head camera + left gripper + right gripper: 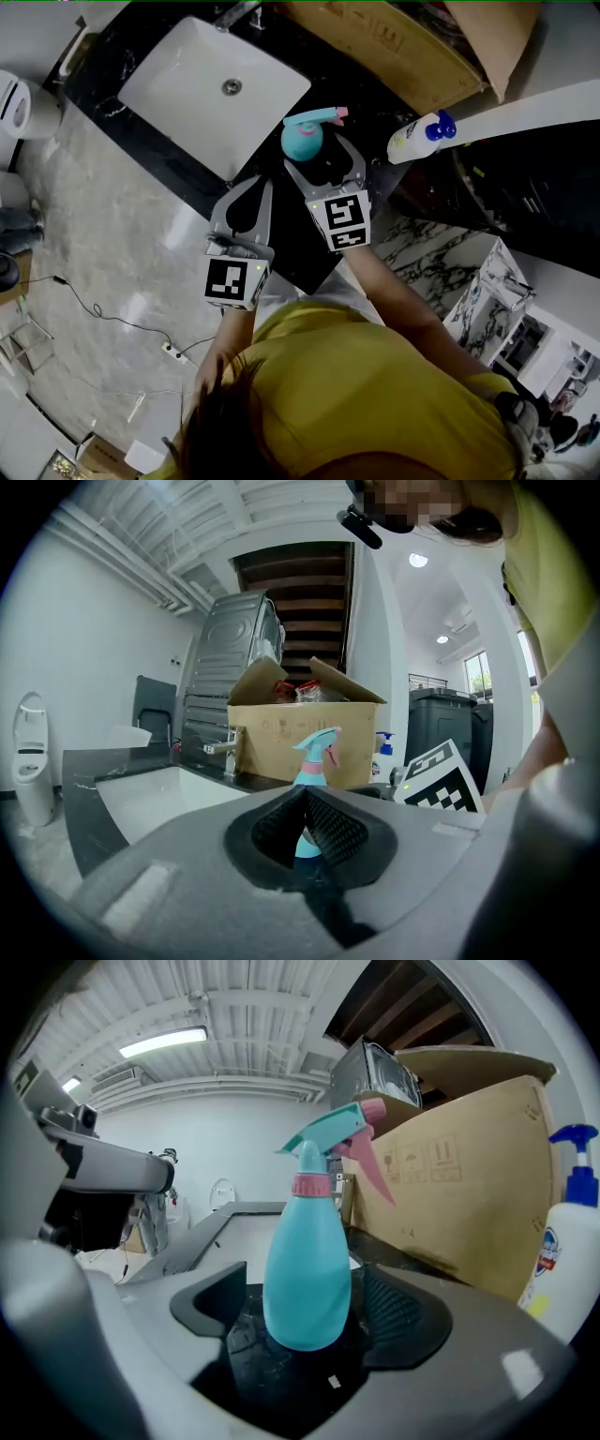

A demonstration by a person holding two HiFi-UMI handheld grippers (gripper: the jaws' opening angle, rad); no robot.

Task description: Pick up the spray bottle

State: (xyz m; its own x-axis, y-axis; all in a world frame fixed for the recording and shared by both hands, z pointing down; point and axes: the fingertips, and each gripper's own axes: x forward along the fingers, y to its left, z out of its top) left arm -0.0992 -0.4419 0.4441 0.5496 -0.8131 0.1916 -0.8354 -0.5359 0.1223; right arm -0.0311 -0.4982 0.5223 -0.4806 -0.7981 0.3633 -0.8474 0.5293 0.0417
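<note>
The teal spray bottle (302,139) with a pink trigger stands upright on the black counter (192,178) just right of the sink. My right gripper (317,156) is open, a jaw on either side of the bottle's body and a gap at each pad. In the right gripper view the bottle (307,1279) fills the space between the jaws of the right gripper (309,1309). My left gripper (258,185) hovers at the counter's near edge, left of the bottle, its tips together and holding nothing. Over the left gripper (302,797) in its own view shows the bottle (314,757).
A white sink (187,84) with a faucet (234,14) lies left of the bottle. A cardboard box (394,42) stands behind it, and a white pump bottle (417,139) to its right. Pale marble floor (103,244) lies below the counter edge.
</note>
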